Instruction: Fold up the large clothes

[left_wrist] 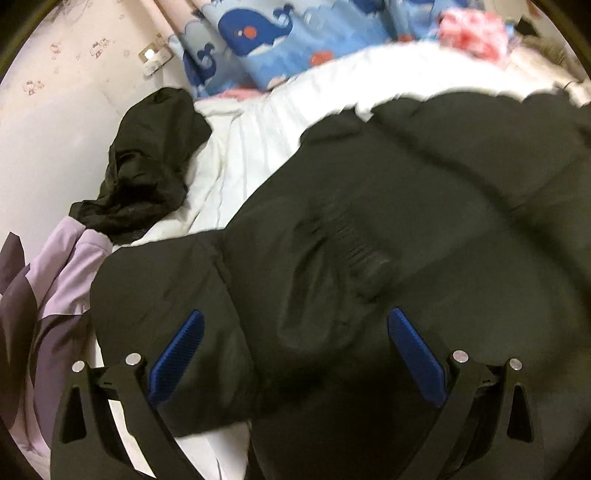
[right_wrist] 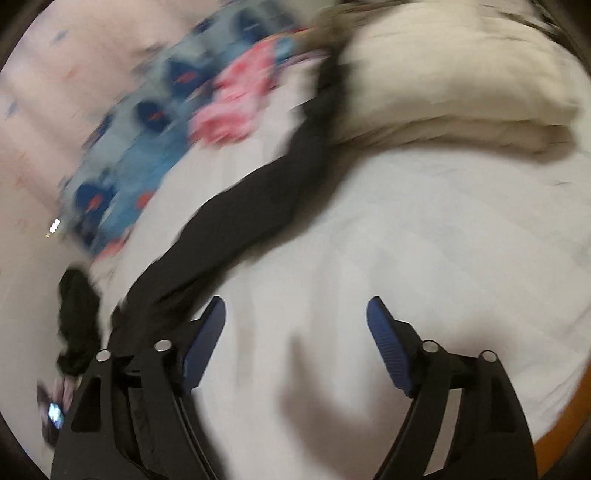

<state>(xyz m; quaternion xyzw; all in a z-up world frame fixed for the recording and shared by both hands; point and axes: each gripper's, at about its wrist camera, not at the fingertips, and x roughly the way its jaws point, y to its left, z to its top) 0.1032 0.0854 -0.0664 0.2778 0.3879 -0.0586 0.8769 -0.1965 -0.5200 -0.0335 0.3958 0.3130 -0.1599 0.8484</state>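
Left wrist view gives us the big black padded jacket, spread across the white bed sheet and filling most of what we see. Its near edge runs right under our left tongs, whose blue pads stand wide apart with only jacket fabric below them, nothing pinched. Over on the right wrist view, the same jacket shows as a dark band trailing away to the left across the bed, and our right tongs are spread wide over bare sheet, holding nothing; that picture is heavily smeared, so fine detail there is lost.

Around the jacket we have a crumpled black garment near the wall, a lilac and grey garment at the left edge, a whale-print blanket at the head of the bed, something pink and crumpled beside it, and a cream folded duvet on the far right.

We read this as the gap between folds: both tongs free, the jacket lying partly laid out. Next we'd want each pair of tongs to come down on a jacket edge or a sleeve, bite through the puffy layers, and carry it over evenly.
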